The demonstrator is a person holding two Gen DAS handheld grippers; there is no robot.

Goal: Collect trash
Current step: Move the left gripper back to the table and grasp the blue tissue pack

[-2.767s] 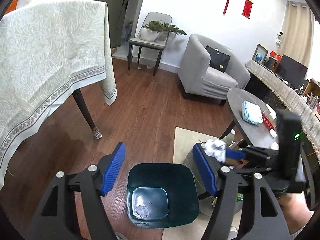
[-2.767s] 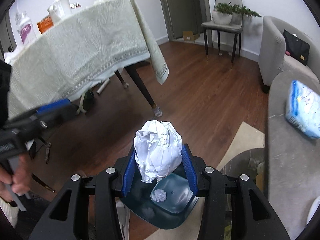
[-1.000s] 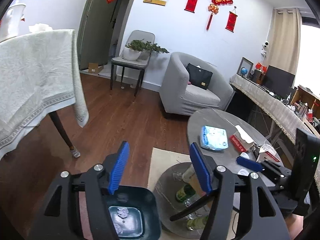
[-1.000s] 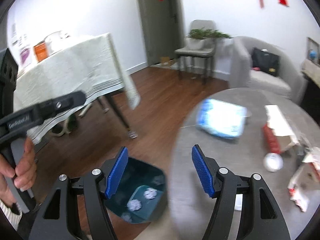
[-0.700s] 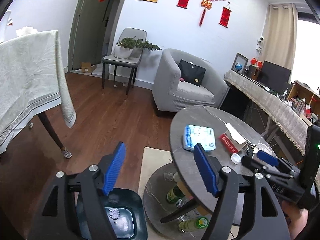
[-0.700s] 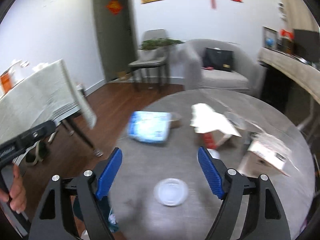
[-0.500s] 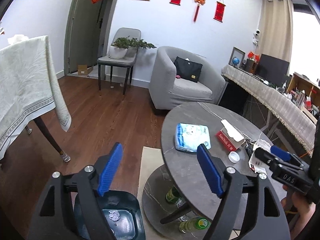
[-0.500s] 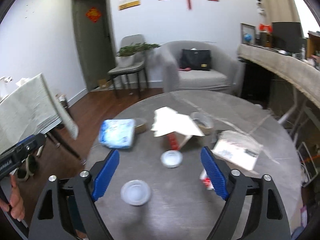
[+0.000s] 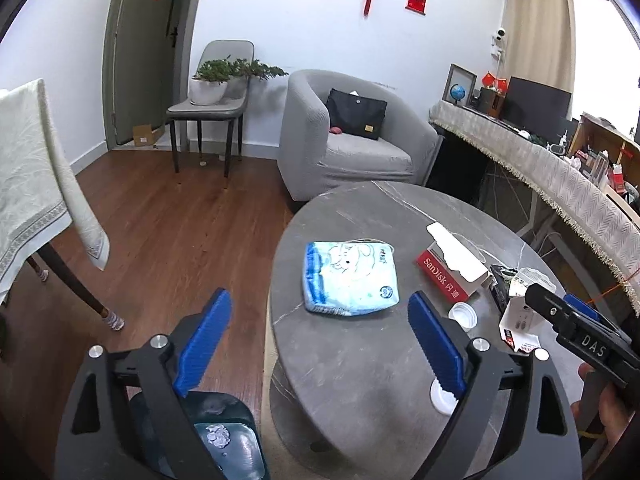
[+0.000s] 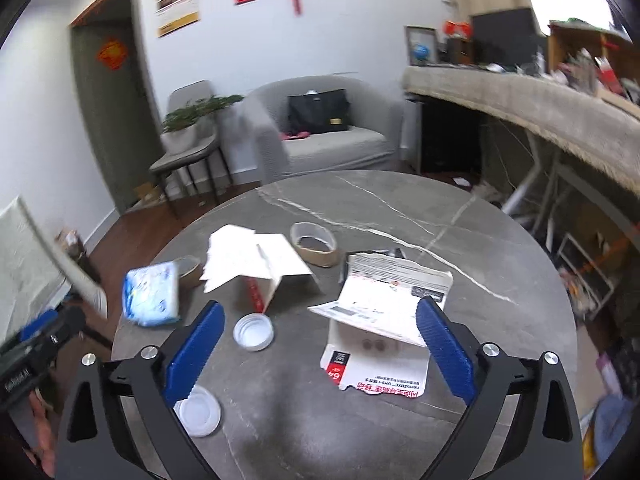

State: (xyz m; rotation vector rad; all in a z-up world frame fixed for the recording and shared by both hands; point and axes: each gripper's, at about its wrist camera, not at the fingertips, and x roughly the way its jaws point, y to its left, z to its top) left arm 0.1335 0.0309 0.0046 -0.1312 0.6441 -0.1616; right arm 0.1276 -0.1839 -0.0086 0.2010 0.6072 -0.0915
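Paper wad dropped in bin (image 9: pixel 224 444) — right claw (image 10: pixel 320 350) now empty, spread wide over torn packaging (image 10: pixel 380 332) on worktop (image 10: pixel 400 216); left claw (image 9: pixel 320 336) apart too.

On the round grey marble table (image 10: pixel 460 216) we see a blue tissue pack (image 10: pixel 151 300), a torn red-and-white box (image 10: pixel 256 268), a flattened white carton (image 10: pixel 380 332), two tape rolls (image 10: pixel 314 243), and two white lids (image 10: pixel 253 332), while a dark bin (image 9: pixel 236 444) stands on the wooden floor (image 9: pixel 168 232) beside it.
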